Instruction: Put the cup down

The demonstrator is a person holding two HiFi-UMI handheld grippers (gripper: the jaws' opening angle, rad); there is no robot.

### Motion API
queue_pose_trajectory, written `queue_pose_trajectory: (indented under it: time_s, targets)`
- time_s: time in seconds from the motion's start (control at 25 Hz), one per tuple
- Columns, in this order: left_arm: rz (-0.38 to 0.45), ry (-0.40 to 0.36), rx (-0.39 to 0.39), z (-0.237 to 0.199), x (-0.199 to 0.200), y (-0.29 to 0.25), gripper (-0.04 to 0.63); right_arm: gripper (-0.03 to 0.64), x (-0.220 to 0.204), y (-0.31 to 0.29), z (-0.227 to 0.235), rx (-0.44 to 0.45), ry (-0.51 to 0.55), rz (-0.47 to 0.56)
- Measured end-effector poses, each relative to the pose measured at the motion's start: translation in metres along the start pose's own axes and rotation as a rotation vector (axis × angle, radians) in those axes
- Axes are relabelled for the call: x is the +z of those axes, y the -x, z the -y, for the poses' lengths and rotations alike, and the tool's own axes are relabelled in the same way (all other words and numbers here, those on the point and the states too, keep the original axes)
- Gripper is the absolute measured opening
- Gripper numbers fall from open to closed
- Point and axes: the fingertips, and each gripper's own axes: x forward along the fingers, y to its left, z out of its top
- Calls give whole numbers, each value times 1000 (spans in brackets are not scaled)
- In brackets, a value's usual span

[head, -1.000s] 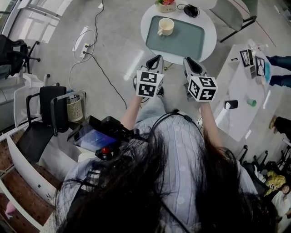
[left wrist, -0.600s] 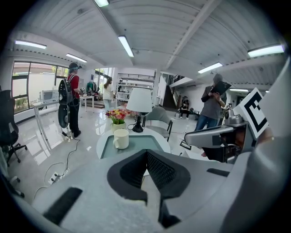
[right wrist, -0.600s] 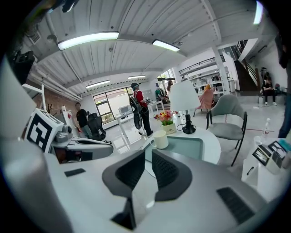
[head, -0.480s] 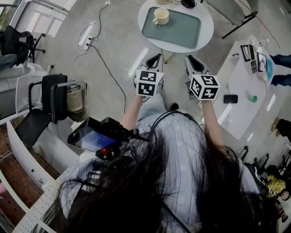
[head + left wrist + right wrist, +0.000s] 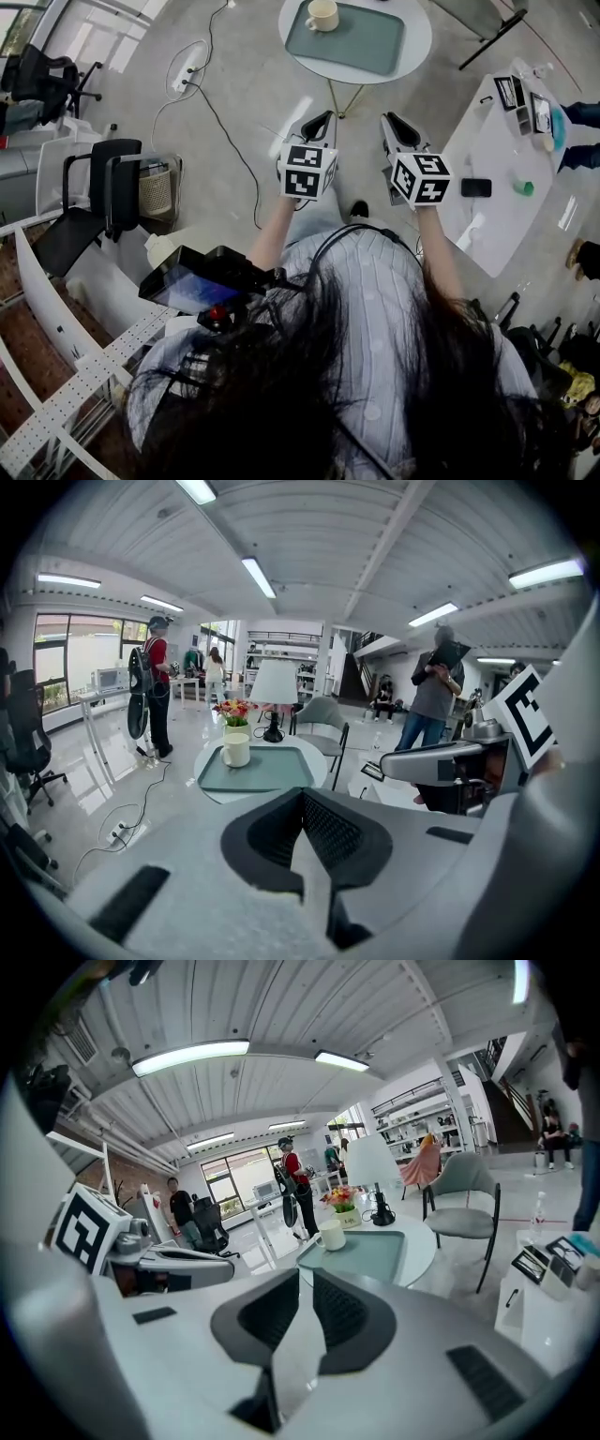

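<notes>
1. Round white bench [image 5: 419, 37], top centre of the head view. It carries the tray and stands well apart from both tools.
2. Grey-green tray [image 5: 361, 42], lying flat on the bench. The cup stands in its upper-left corner.
3. Left tool [image 5: 322, 120], centre of the frame, pointing toward the bench. Its jaws are pressed together with nothing between them.
4. Right tool [image 5: 394, 122], just beside the left one. Its jaws are together or very nearly so, and empty.
5. Cream cup [image 5: 322, 14], upright on the tray, with its handle toward the frame's left. No tool is on it, so it appears already set down.
   - Likely glazed ceramic: rigid, fairly light, slick to the pads, and prone to chip if knocked.
   - Best hold, in my judgement: pinch the wall across the rim, or close on the handle loop.
   - Whether it holds any liquid cannot be seen from here.
</notes>
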Motion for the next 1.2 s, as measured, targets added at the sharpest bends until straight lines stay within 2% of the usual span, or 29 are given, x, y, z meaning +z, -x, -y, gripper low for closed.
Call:
queue_pose_trajectory:
  time_s: [0.4,1.2]
  targets:
    - [10,17,19,47,-27,38,15,63,-29,49,-14,47,26,-10]
    - [20,23,52,71,-52,80,15,63,-53,87,-45,106,51,-12]
